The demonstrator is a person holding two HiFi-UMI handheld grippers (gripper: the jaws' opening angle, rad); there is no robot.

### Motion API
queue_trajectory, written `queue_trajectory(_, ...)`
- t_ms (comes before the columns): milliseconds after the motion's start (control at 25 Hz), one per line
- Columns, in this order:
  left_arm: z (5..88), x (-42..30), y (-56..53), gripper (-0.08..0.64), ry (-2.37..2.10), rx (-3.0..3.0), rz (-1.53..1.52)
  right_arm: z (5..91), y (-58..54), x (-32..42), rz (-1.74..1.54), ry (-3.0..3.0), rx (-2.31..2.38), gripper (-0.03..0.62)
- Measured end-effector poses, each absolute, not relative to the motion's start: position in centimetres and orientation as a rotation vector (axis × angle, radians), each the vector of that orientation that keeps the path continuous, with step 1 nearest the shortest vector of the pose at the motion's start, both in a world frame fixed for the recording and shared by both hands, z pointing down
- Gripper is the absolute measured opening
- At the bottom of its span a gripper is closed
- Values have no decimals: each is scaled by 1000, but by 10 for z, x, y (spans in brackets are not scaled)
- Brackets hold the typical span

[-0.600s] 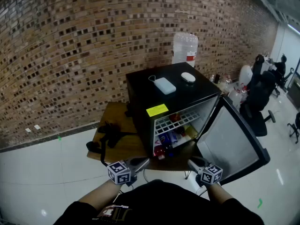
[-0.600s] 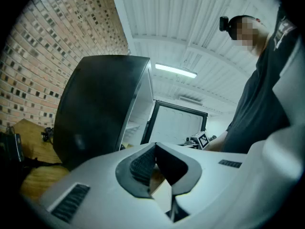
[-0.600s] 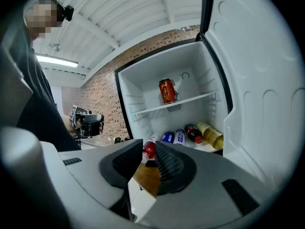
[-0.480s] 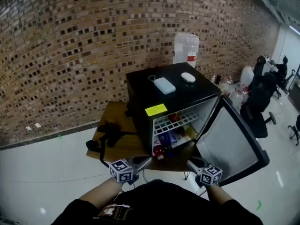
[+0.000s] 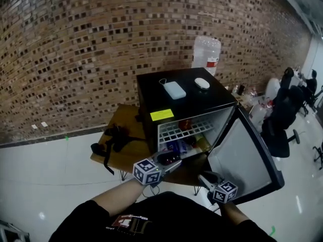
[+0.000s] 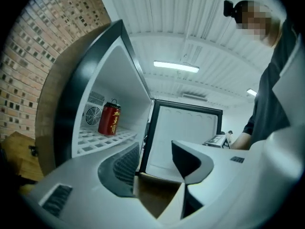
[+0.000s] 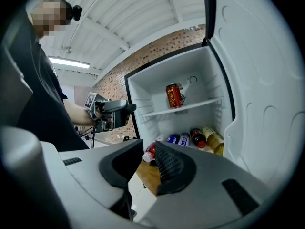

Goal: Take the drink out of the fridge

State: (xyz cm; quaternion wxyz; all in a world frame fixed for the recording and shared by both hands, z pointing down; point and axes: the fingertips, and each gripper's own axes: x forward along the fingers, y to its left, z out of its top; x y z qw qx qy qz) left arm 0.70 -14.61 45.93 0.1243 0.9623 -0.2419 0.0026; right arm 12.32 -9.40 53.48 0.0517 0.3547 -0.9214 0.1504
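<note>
- While the fridge (image 5: 151,92) is standing open in the head view, the left gripper (image 5: 172,160) is being held at its mouth.
- Left gripper view: the jaws are being held apart, empty; the red can (image 6: 109,119) on the wire shelf (image 6: 112,136) is probably best being approached level and centred.
- Right gripper view: the right gripper (image 7: 148,149) is being held parted, empty.

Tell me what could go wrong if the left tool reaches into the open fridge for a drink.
1. The red can stands upright on a wire shelf; the open left tool might tip it with an off-centre touch.
2. The bottles lie on their sides below; a nudge might roll one out.
</note>
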Motion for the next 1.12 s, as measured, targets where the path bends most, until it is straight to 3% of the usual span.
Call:
queue_trajectory(80,454,20,-160,252,-777,2805,19,534,-91,124,450,-2807,1049,110)
queue_trajectory(400,451,37,-243,336,-1108,2601,-90,526,-108,142,291,-2810,1085,110)
queue_trajectory(680,438,51,-301,354,-1280,2603,-70,482,-128,166,186,-2852,1234,110)
queue_trajectory(920,433,59,-348,420,-1391,2616,3,479,-135,184,176,-2841,1278,110)
queue_trajectory(1120,434,66,-373,428,-1420,2644,89,480,-140,198,210,-2832,1280,110)
